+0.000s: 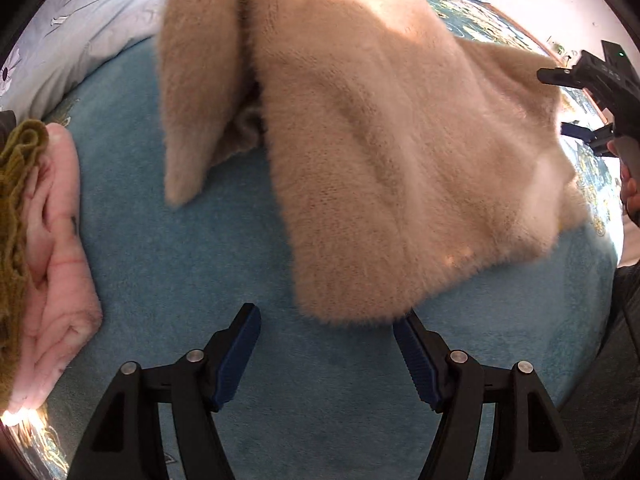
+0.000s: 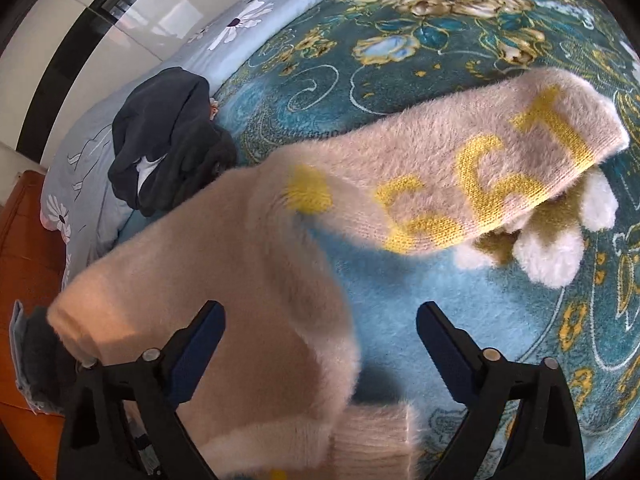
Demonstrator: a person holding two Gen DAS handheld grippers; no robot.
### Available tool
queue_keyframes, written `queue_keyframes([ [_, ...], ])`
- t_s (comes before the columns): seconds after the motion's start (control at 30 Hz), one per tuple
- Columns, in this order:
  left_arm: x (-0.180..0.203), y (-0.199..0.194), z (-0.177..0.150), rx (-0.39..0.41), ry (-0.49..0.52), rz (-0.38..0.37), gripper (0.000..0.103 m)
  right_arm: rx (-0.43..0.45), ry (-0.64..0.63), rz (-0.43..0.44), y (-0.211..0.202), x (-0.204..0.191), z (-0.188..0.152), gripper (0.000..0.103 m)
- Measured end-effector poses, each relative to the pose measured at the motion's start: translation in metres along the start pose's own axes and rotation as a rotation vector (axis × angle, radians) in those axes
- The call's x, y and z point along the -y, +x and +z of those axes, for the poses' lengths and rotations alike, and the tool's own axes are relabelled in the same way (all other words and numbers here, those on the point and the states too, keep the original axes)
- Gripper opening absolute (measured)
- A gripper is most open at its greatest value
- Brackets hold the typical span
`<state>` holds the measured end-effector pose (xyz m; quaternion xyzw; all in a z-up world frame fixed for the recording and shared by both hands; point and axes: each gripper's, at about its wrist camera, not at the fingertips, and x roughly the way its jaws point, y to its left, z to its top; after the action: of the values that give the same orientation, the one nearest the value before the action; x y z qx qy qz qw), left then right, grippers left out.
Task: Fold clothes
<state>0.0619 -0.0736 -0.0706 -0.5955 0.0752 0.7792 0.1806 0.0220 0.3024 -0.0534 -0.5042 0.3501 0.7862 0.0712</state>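
Teal blanket covering the bed, plain blue pile in the middle, gold floral pattern toward the edges. Pale blue daisy-print sheet at 10–11 o'clock in both views. Orange wood floor at 9 o'clock in right wrist view.

Beige fuzzy sweater spread across the blanket centre, filling 12 to 4 o'clock in left wrist view; one sleeve hanging down at 11 o'clock, tip on the blanket. In right wrist view sweater body at 7–9 o'clock, partly over the near-left finger; sleeve with yellow lettering stretched to 2 o'clock, covering a white-and-yellow fuzzy trim at 3 o'clock. Ribbed cuff at 6 o'clock.

Dark navy garment bunched at 10 o'clock on the blanket edge, clear of the sweater. Pink folded garment at 9 o'clock in left wrist view, olive knit lying on it. Grey folded cloth at 8 o'clock, half hidden behind the sweater.

Left tongs spread wide, holding nothing; sweater hem just above the right fingertip, contact unclear. Right tongs spread wide, gripping nothing; sweater fabric lying between the fingers and against the left one. Right tongs also seen from left wrist view at 3 o'clock, beside the sweater's far edge, in a hand.
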Motion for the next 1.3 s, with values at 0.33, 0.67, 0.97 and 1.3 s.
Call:
queue_keyframes([
  [0.33, 0.007, -0.004, 0.002, 0.023, 0.052, 0.043, 0.073, -0.092, 0.107, 0.297, -0.006, -0.021, 0.013, 0.015],
  [0.67, 0.004, -0.047, 0.018, 0.176, -0.008, -0.019, 0.073, 0.022, 0.129, 0.485, -0.07, -0.049, 0.045, 0.013],
  [0.97, 0.018, -0.078, 0.029, 0.385, 0.094, 0.243, 0.071, 0.061, 0.157, 0.5, -0.093, -0.05, 0.043, 0.012],
  [1.3, 0.01, -0.094, 0.067, 0.531, 0.101, 0.288, 0.007, 0.133, 0.112, 0.466, -0.147, -0.06, 0.023, 0.012],
])
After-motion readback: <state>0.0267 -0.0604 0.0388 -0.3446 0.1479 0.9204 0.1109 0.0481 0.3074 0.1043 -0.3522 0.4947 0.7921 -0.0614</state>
